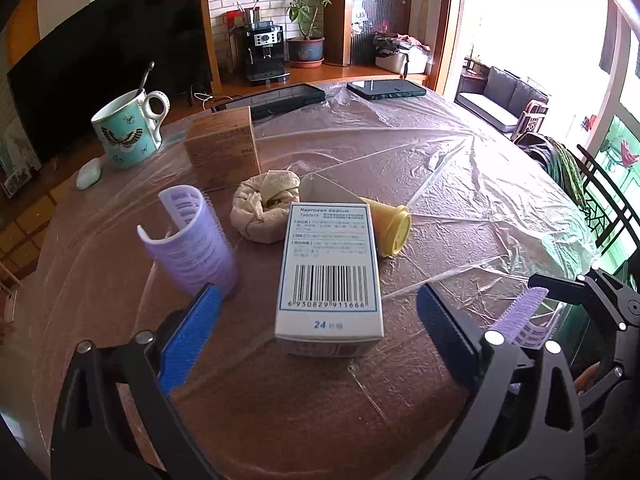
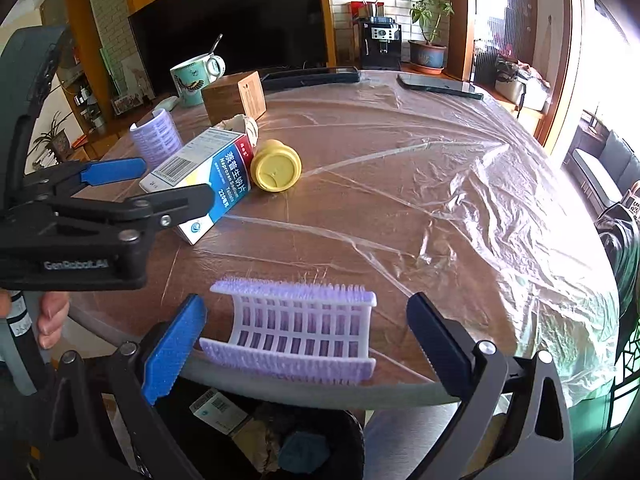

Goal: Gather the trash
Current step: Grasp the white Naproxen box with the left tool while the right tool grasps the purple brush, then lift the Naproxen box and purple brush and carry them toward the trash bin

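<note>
Left hand-held gripper (image 1: 318,322): jaws spread wide, holding nothing; the medicine box (image 1: 330,276) lies between the blue pads (image 1: 188,334), clear of both.
Right hand-held gripper (image 2: 306,344): jaws wide apart, gripping nothing; the lilac hair-roller half (image 2: 296,334) lies between them at the near edge of the desk (image 2: 400,220), touching neither pad.
Beyond the left hand-held gripper: a yellow cup (image 1: 390,226) on its side and a tied cloth bundle (image 1: 266,206) just past the box; an upright lilac roller (image 1: 192,240) by its left finger.
Open room: to the right of both, only wrinkled plastic sheet (image 1: 460,184) out to the round desk edge.
Below the desk edge: a dark bin (image 2: 280,440) with scraps under the right hand-held gripper.
</note>
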`<action>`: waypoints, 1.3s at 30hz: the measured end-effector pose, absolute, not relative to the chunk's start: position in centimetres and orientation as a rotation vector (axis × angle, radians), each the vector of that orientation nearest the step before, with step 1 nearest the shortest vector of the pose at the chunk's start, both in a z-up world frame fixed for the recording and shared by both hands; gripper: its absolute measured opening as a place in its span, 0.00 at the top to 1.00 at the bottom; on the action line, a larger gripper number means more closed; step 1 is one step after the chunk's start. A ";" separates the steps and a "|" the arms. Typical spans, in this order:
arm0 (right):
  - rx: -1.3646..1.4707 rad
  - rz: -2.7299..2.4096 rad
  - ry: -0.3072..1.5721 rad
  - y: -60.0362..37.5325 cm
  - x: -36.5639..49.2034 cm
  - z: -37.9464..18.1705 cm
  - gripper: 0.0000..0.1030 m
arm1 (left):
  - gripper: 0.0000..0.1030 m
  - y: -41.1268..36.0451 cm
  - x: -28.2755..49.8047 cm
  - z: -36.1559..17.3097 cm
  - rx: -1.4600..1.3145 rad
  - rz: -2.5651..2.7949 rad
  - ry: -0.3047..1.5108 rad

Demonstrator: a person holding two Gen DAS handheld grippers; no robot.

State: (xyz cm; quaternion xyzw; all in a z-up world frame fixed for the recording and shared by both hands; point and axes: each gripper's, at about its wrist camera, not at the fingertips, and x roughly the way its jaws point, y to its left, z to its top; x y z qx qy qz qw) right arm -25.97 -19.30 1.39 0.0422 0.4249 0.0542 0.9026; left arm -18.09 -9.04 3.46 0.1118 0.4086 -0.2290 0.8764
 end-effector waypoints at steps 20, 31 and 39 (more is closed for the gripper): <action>0.139 0.174 0.833 -20.8 -25.8 2.5 0.28 | 0.54 -8.3 -18.8 3.2 0.193 -0.530 0.865; 0.137 0.197 0.810 -21.1 -26.0 3.9 0.28 | 0.54 -7.1 -21.6 4.8 0.173 -0.524 0.826; 0.125 0.225 0.812 -20.8 -26.2 4.3 0.27 | 0.54 -6.6 -22.8 4.7 0.173 -0.502 0.835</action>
